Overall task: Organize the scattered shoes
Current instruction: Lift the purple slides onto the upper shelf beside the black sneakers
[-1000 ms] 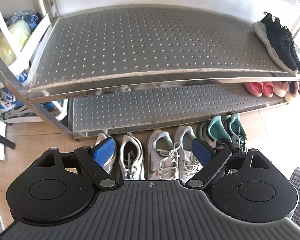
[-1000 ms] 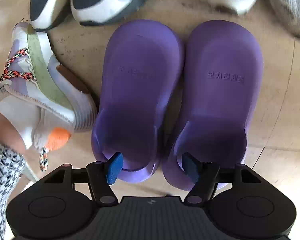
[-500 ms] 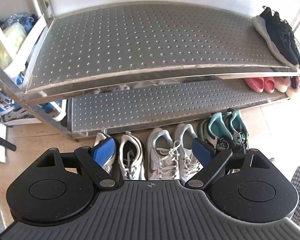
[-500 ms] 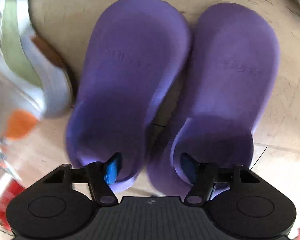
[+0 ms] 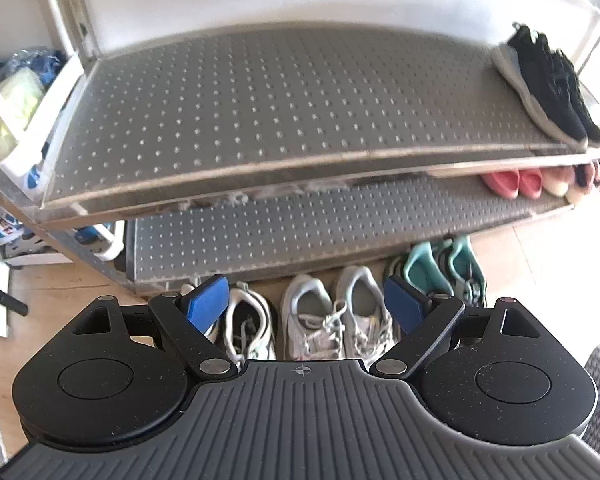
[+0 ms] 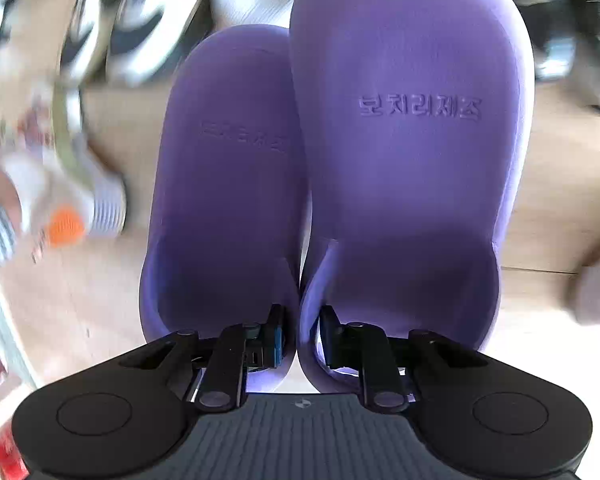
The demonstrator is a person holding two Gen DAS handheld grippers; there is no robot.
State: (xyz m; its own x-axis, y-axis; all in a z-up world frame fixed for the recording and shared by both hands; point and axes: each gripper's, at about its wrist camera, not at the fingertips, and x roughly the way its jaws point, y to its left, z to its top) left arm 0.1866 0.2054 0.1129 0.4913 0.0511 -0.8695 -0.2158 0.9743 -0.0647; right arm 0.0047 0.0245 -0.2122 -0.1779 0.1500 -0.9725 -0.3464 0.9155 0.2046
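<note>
Since a second ago the right gripper (image 6: 302, 330) has gone from spread wide at the heels of the purple slippers (image 6: 332, 184) to pinched narrow, one finger inside each slipper so the two inner heel walls are squeezed together between them. Both slippers now loom bigger in the right wrist view, and the floor behind is smeared with motion, so they look lifted as a pair.

What could go wrong: the grip is only on two thin, soft-looking walls right at the back, with all the toe weight hanging forward. A quick swing could let one slipper peel out (the left-hand one already sits lower than its mate). The worn sneaker with the orange heel tab (image 6: 62, 226) is close on the left and easy to clip.

Over on the other side, the left gripper (image 5: 306, 304) has barely shifted; it hangs wide open and empty in front of the metal shoe rack (image 5: 260, 120). Top shelf holds only black sneakers (image 5: 548, 88) at the far right, pink slippers (image 5: 508, 180) sit on the shelf below, and grey sneakers (image 5: 336, 316) and teal sneakers (image 5: 440, 272) line the floor. Plenty of bare shelf, though the front lip could catch a drooping toe.
</note>
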